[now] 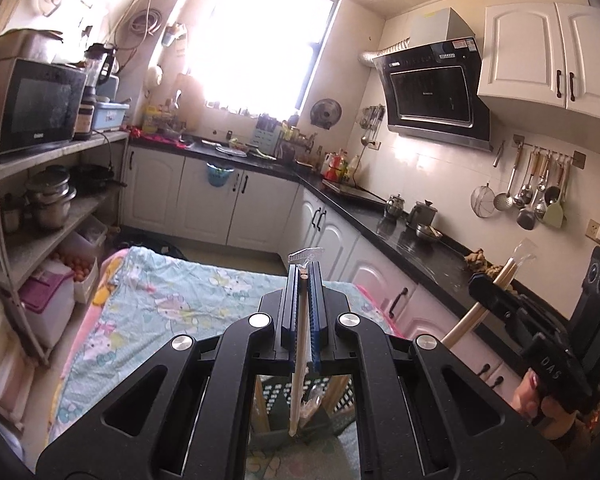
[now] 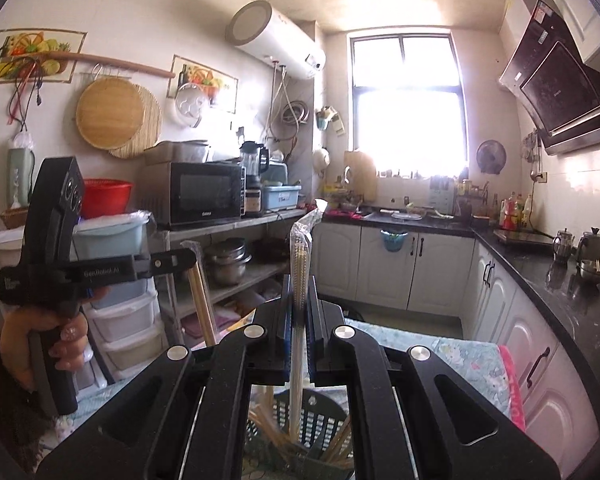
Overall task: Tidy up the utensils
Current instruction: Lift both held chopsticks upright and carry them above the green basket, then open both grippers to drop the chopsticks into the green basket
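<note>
Gripping wrapped chopsticks [image 1: 300, 344] upright, left gripper [image 1: 303, 280] clenched; right gripper [image 2: 299, 292] clamped on second wrapped pair [image 2: 300, 280]; both raised above dark basket [image 2: 320, 420] holding more chopsticks, on patterned cloth [image 1: 160, 300]

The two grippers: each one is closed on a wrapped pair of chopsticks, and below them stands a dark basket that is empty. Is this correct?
Not quite. The left gripper and the right gripper are each closed on wrapped chopsticks, and the dark basket stands below them, but it is not empty: the right wrist view shows several more chopsticks leaning inside it.
</note>
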`<action>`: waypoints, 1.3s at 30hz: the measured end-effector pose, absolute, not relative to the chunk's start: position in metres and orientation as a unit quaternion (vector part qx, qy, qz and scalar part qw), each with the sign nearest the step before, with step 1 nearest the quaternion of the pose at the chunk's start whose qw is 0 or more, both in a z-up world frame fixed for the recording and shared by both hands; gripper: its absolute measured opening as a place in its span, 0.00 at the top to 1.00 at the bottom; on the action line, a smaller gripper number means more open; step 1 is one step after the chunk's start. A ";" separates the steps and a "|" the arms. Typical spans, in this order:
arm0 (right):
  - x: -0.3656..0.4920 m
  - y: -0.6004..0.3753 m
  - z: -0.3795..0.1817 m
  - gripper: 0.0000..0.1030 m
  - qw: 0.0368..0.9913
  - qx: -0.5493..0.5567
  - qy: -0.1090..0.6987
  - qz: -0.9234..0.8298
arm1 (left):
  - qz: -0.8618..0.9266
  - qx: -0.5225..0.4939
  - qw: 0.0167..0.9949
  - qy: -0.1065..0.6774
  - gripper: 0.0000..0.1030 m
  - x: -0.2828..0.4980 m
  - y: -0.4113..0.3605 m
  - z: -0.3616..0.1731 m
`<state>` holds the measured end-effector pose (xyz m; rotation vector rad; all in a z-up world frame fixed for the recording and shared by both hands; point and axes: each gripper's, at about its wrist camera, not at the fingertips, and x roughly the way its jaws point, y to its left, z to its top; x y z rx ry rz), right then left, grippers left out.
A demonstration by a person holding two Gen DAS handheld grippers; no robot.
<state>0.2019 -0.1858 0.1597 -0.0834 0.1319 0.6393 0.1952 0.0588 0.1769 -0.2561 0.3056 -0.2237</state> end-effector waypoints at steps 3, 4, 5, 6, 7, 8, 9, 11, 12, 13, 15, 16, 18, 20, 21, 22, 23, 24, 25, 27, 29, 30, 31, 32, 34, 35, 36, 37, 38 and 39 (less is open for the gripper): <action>0.209 -0.187 0.160 0.95 0.949 -0.036 0.062 0.306 | -0.105 -0.128 0.975 0.150 0.98 0.201 0.058 0.172; 0.212 -0.188 0.159 0.95 0.950 -0.035 0.063 0.304 | -0.105 -0.129 0.975 0.150 0.98 0.204 0.058 0.170; 0.214 -0.188 0.158 0.95 0.950 -0.033 0.064 0.303 | -0.104 -0.130 0.974 0.151 0.98 0.206 0.058 0.169; 0.217 -0.188 0.155 0.95 0.951 -0.031 0.067 0.301 | -0.102 -0.132 0.974 0.152 0.98 0.208 0.058 0.166; 0.220 -0.188 0.153 0.95 0.951 -0.030 0.071 0.300 | -0.102 -0.133 0.974 0.152 0.98 0.209 0.058 0.165; 0.222 -0.187 0.151 0.95 0.951 -0.029 0.073 0.300 | -0.101 -0.133 0.974 0.153 0.98 0.212 0.057 0.162; 0.225 -0.187 0.148 0.95 0.951 -0.029 0.075 0.299 | -0.099 -0.133 0.974 0.152 0.98 0.213 0.057 0.160; 0.229 -0.185 0.142 0.95 0.951 -0.029 0.079 0.298 | -0.097 -0.133 0.974 0.154 0.98 0.217 0.056 0.154; 0.230 -0.184 0.139 0.95 0.951 -0.031 0.081 0.297 | -0.095 -0.132 0.974 0.156 0.98 0.219 0.056 0.152; 0.232 -0.181 0.135 0.95 0.951 -0.036 0.083 0.295 | -0.093 -0.129 0.975 0.157 0.98 0.221 0.055 0.148; 0.235 -0.178 0.129 0.95 0.951 -0.042 0.086 0.293 | -0.091 -0.126 0.975 0.158 0.98 0.224 0.054 0.144; 0.238 -0.176 0.125 0.95 0.951 -0.044 0.089 0.293 | -0.091 -0.125 0.975 0.159 0.98 0.226 0.054 0.141; 0.242 -0.175 0.118 0.95 0.950 -0.045 0.094 0.294 | -0.090 -0.124 0.975 0.161 0.98 0.228 0.054 0.138; 0.247 -0.172 0.111 0.95 0.950 -0.043 0.099 0.294 | -0.089 -0.124 0.975 0.162 0.98 0.230 0.054 0.133; 0.249 -0.172 0.109 0.94 0.949 -0.042 0.101 0.295 | -0.089 -0.125 0.975 0.163 0.98 0.231 0.054 0.131; 0.251 -0.170 0.107 0.94 0.949 -0.041 0.103 0.295 | -0.089 -0.125 0.974 0.164 0.98 0.232 0.053 0.129; 0.252 -0.169 0.105 0.95 0.949 -0.040 0.104 0.295 | -0.089 -0.124 0.974 0.165 0.98 0.232 0.053 0.128; 0.253 -0.168 0.103 0.95 0.948 -0.039 0.105 0.296 | -0.090 -0.123 0.974 0.166 0.98 0.233 0.052 0.126; 0.255 -0.166 0.101 0.95 0.948 -0.040 0.106 0.297 | -0.091 -0.122 0.974 0.167 0.98 0.233 0.051 0.124; 0.258 -0.161 0.095 0.95 0.947 -0.042 0.110 0.298 | -0.092 -0.119 0.974 0.169 0.98 0.234 0.048 0.121; 0.261 -0.159 0.089 0.94 0.946 -0.046 0.113 0.300 | -0.095 -0.116 0.974 0.171 0.98 0.234 0.046 0.117; 0.262 -0.157 0.086 0.94 0.946 -0.047 0.115 0.300 | -0.096 -0.115 0.974 0.171 0.98 0.233 0.046 0.115; 0.263 -0.154 0.082 0.94 0.946 -0.050 0.117 0.300 | -0.097 -0.114 0.974 0.172 0.98 0.233 0.045 0.113; 0.265 -0.153 0.079 0.94 0.945 -0.051 0.119 0.299 | -0.098 -0.112 0.974 0.173 0.98 0.234 0.044 0.111; 0.267 -0.151 0.074 0.94 0.945 -0.052 0.124 0.297 | -0.099 -0.112 0.973 0.175 0.98 0.234 0.043 0.107; 0.269 -0.149 0.070 0.94 0.946 -0.053 0.128 0.295 | -0.101 -0.112 0.972 0.178 0.98 0.234 0.043 0.104; 0.271 -0.148 0.068 0.94 0.946 -0.054 0.132 0.292 | -0.101 -0.112 0.972 0.180 0.98 0.234 0.043 0.102; 0.273 -0.147 0.065 0.94 0.946 -0.056 0.136 0.289 | -0.101 -0.111 0.971 0.184 0.98 0.235 0.042 0.099; 0.274 -0.146 0.062 0.94 0.946 -0.058 0.140 0.286 | -0.101 -0.112 0.971 0.186 0.98 0.235 0.042 0.097; 0.276 -0.146 0.060 0.94 0.946 -0.058 0.143 0.286 | -0.101 -0.112 0.970 0.188 0.98 0.235 0.042 0.094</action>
